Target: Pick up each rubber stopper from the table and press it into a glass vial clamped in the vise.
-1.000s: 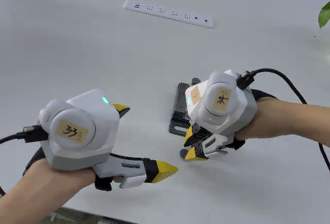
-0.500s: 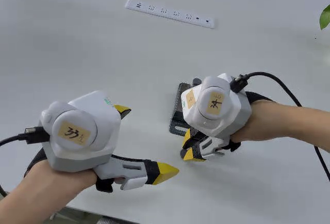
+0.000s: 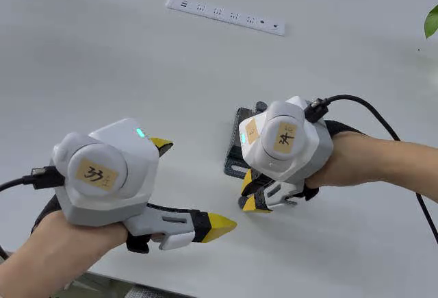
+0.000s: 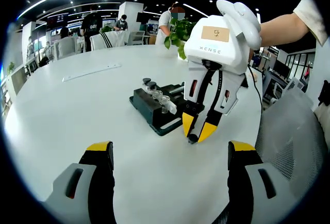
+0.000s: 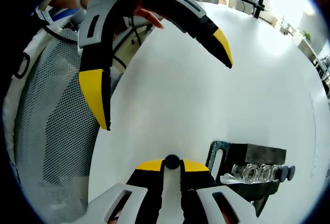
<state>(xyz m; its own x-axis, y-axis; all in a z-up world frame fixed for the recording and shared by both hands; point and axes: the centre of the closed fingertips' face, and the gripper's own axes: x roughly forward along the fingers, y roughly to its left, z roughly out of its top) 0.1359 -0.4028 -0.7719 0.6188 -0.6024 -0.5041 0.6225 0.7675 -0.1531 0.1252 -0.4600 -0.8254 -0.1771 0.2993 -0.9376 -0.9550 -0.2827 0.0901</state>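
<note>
The right gripper view is showing a small, dark, round rubber stopper (image 5: pixel 171 160) sitting between the yellow tips of the right claw (image 5: pixel 171 167). The jaws are clamping it, with the stopper alone separating them. The head view is not revealing this, because the claw's white housing is covering the tips from above.

The left gripper view is showing the same grip from the side: the stopper is hanging at the very tip of the right claw, just beside the near end of the vise (image 4: pixel 154 112) and low over the counter (image 4: pixel 77 116). Whether it is touching the counter cannot be determined.

The vise is a black, blocky metal body with a slotted base plate. It is holding a row of clear glass vials (image 4: pixel 159 96), cylindrical and upright, mouths facing up. The counter is smooth, matt and white.

The left claw (image 3: pixel 191 186) is holding its jaws wide apart, gripping nothing. It is hovering well apart from the vise, on the side toward the person's left. Its jaws are black and curved, ending in yellow wedge tips.

A white power strip (image 3: pixel 225 16) is lying on the counter well beyond the vise. A grey mesh chair (image 4: pixel 291 131) is standing off the counter edge nearest the vise, and a leafy plant (image 4: pixel 177 32) is standing beyond the vise.
</note>
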